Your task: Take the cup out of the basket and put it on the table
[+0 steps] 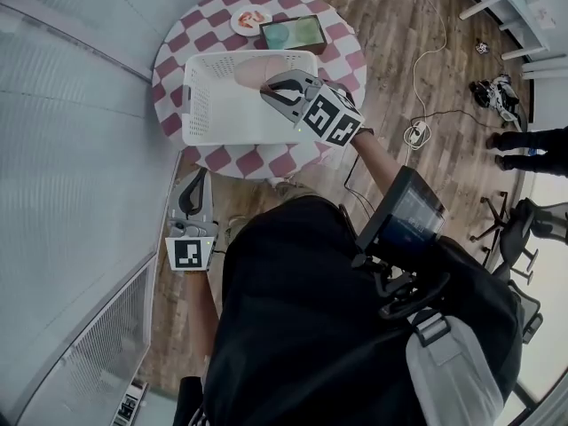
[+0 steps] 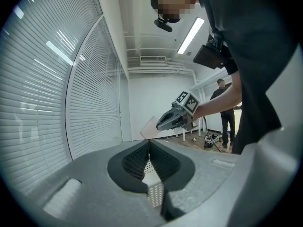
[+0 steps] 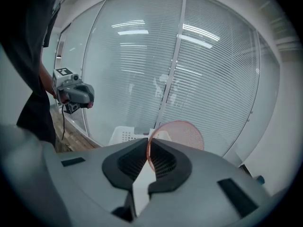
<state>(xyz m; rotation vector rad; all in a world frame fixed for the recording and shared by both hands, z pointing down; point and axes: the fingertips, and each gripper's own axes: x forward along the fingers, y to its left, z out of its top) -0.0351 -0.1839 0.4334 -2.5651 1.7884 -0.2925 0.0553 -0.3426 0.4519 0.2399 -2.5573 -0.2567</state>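
Head view: the right gripper (image 1: 266,87) holds a translucent pink plastic cup (image 1: 253,71) over the white perforated plastic basket (image 1: 200,131) on the round pink-checked surface (image 1: 232,161). Left gripper view: the left gripper (image 2: 149,143) has its fingers pressed together, empty. Right gripper view: the fingers pinch the cup's rim.

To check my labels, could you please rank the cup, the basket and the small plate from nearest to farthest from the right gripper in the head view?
1. cup, held by the right gripper itself.
2. basket, just below it on the table.
3. small plate, at the table's far edge.
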